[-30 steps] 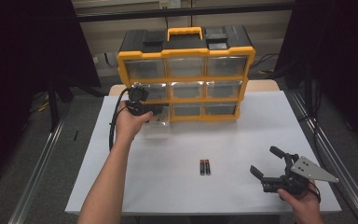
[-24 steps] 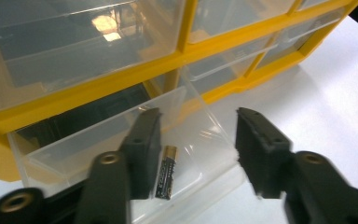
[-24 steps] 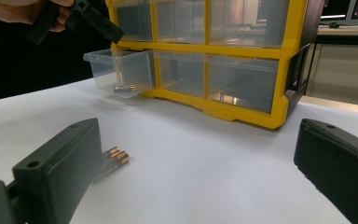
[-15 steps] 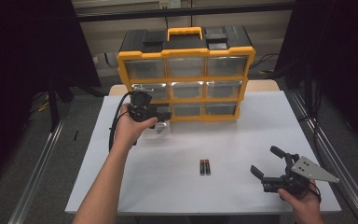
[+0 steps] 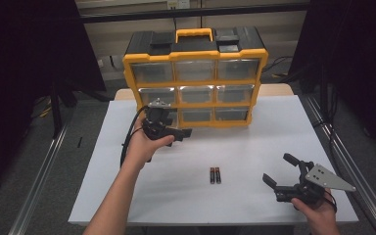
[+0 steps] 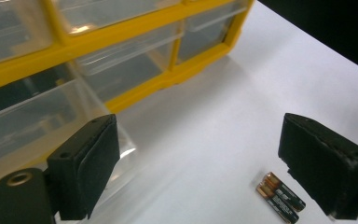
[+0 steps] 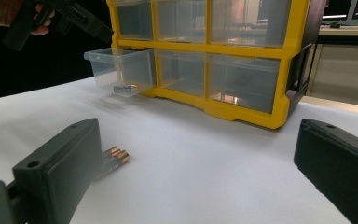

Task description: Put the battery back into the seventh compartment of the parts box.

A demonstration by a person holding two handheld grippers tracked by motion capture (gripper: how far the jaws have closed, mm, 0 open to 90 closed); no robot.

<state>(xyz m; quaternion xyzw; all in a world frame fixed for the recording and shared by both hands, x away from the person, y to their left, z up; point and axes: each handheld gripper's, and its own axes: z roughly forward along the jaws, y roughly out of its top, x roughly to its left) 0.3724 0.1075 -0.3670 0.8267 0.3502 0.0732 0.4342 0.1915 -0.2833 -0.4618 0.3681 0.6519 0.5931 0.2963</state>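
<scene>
My left forearm (image 5: 115,196) reaches forward and up from the bottom edge, bare to the wrist, with the left hand (image 5: 144,144) wrapped around the left hand-held gripper (image 5: 183,133). Its jaws point off to my right and stand wide apart with nothing between them, as its own view confirms. A black cable (image 5: 127,139) loops from it beside my wrist. My right hand (image 5: 318,210) sits low at the near right corner, holding the right hand-held gripper (image 5: 280,170), jaws spread wide and empty, the grey plate (image 5: 329,177) on top.

Battery (image 7: 125,87) label too blurred
</scene>
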